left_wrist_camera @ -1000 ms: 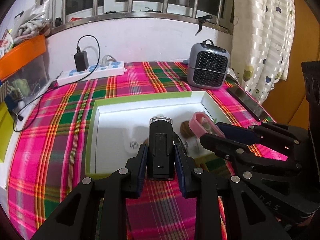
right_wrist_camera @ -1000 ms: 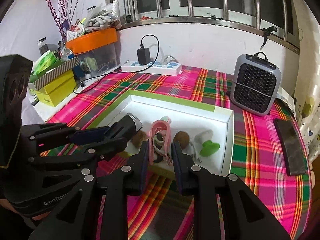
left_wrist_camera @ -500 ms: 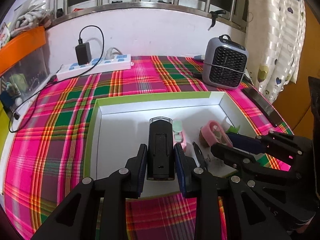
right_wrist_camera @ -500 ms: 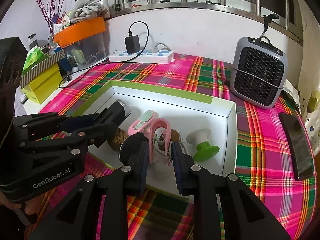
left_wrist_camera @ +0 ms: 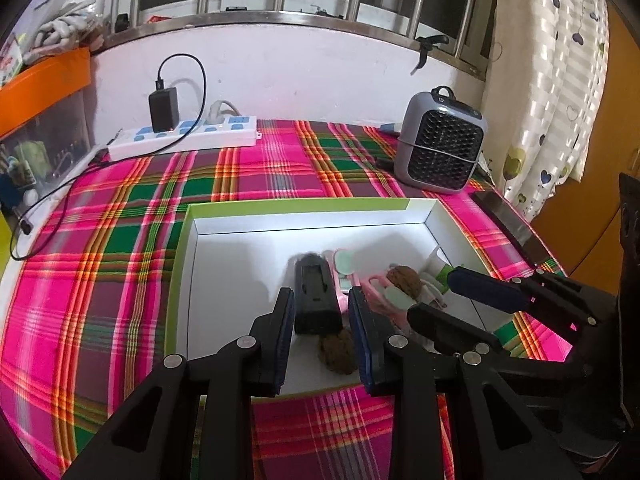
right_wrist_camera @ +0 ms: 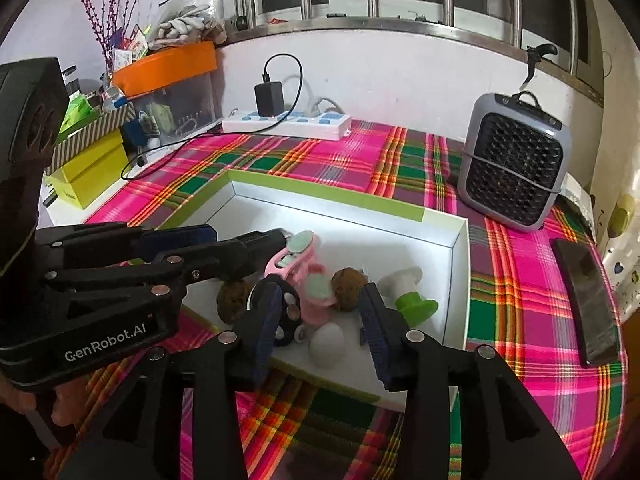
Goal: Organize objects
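Black device [left_wrist_camera: 316, 298] lies in white box [left_wrist_camera: 304, 220], frame centre, between left gripper [left_wrist_camera: 322, 326] pads, untouched, jaws opening. Right gripper [right_wrist_camera: 320, 320] jaws opening; pink clip [right_wrist_camera: 310, 280] lies between them, released.

**Where my two wrist cameras look**

My left camera sits behind my left gripper [left_wrist_camera: 322, 322], looking steeply down along its fingers, close over the white box [left_wrist_camera: 308, 216] on the plaid cloth [left_wrist_camera: 120, 240]. My right camera does likewise behind my right gripper [right_wrist_camera: 320, 316], from the box's right near end. Both face the barred window wall; both share the box, power strip [right_wrist_camera: 288, 122], grey fan [left_wrist_camera: 440, 150], and each other's gripper
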The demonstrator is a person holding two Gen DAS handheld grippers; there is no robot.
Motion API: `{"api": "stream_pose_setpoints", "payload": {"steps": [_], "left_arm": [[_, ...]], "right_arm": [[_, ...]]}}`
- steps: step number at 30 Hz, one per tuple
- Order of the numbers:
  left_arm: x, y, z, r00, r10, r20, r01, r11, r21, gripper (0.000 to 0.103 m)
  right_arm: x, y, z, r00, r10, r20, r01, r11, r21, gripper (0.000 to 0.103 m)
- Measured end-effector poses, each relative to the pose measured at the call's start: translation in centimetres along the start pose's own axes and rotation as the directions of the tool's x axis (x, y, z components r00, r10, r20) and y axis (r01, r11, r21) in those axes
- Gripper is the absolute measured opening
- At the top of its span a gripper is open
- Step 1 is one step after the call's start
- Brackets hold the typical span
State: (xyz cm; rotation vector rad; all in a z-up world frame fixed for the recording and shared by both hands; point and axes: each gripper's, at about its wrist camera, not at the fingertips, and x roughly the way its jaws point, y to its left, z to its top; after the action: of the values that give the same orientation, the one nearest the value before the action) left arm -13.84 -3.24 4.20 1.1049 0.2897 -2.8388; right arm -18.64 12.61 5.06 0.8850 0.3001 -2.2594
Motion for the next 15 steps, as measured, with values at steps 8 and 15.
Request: {"api": "stream_pose_setpoints", "payload": {"steps": [8, 15], "left_arm": [[-2.4, -0.9, -1.2, 1.0, 0.014, 0.018, -0.014, 1.0, 0.012, 0.026], [-3.8, -1.8, -3.2, 1.0, 0.021, 0.012, -0.022, 0.999, 0.031, 0.026]], "right_arm": [[-2.0, 1.1, -0.9, 1.0, -0.003, 0.004, 0.003, 1.0, 0.006, 0.042], [-3.1, 2.5, -2.5, 1.0, 0.01, -0.011, -0.01, 1.0, 0.005, 0.042]]}}
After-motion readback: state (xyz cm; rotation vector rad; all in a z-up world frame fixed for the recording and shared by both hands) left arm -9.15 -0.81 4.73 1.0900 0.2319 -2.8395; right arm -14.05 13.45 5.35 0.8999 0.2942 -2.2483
